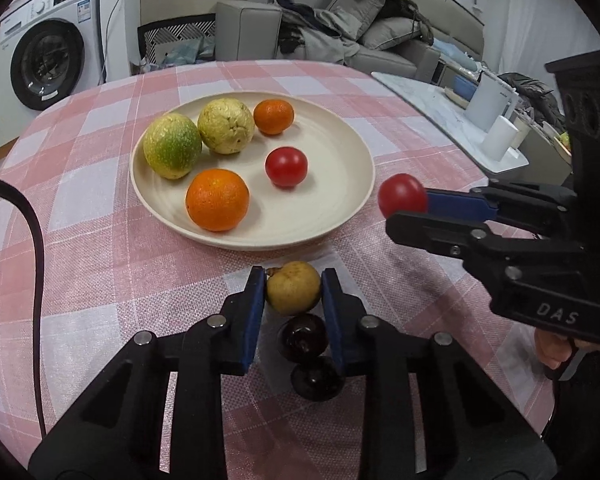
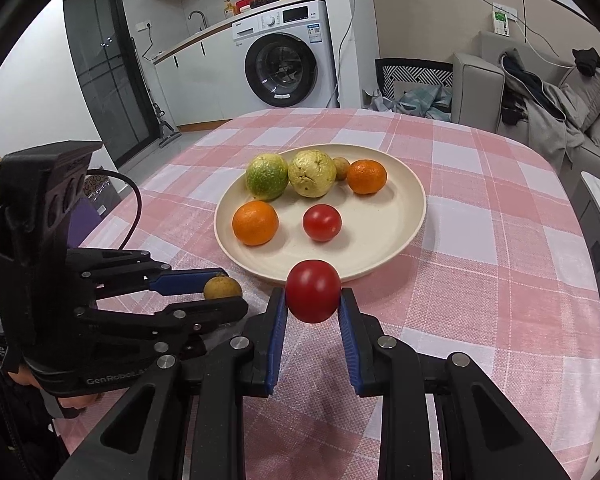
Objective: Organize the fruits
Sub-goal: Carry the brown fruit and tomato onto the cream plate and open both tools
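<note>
A tomato [image 2: 313, 297] is gripped by the right gripper [image 2: 313, 304], a longan [image 1: 293, 288] by the left gripper [image 1: 293, 292]; each is best lowered gently onto bare plate [image 2: 380, 236].

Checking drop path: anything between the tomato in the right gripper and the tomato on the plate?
No fruit. In the right wrist view only the plate rim and bare plate surface lie between the held tomato in the right gripper and the plated tomato.

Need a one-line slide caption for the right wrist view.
Right gripper carries a red tomato toward the fruit plate.
</note>
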`<state>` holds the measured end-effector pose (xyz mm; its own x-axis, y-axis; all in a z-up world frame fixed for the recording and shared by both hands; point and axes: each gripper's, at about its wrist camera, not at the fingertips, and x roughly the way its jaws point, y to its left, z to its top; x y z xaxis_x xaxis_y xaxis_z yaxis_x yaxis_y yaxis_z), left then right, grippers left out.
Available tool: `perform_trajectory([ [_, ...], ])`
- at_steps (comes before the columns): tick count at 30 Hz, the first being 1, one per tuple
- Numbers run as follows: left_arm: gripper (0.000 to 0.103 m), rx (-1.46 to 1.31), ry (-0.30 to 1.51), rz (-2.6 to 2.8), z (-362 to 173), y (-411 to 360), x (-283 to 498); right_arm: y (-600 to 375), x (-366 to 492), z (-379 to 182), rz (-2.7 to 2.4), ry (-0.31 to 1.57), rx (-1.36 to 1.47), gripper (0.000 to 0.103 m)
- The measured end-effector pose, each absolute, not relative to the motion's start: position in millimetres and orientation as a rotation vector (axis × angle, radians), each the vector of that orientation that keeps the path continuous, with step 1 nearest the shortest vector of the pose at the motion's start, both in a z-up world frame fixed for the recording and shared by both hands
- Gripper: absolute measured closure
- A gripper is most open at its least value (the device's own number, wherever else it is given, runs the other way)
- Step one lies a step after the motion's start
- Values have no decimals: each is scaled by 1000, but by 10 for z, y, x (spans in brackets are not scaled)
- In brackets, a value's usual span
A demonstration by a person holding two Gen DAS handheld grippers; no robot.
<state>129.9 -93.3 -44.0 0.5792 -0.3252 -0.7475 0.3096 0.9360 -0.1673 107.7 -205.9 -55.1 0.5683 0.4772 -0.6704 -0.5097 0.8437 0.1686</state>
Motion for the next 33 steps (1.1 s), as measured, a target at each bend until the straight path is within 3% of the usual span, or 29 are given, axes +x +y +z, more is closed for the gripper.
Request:
perform_trajectory([
  [14, 78, -4, 740, -389, -151, -763, 1110, -2078, 1075, -514, 560, 709, 3, 76],
  [33, 78, -5, 771, -291, -280, -601, 1452, -2064, 1127, -543, 529, 686, 41, 76],
])
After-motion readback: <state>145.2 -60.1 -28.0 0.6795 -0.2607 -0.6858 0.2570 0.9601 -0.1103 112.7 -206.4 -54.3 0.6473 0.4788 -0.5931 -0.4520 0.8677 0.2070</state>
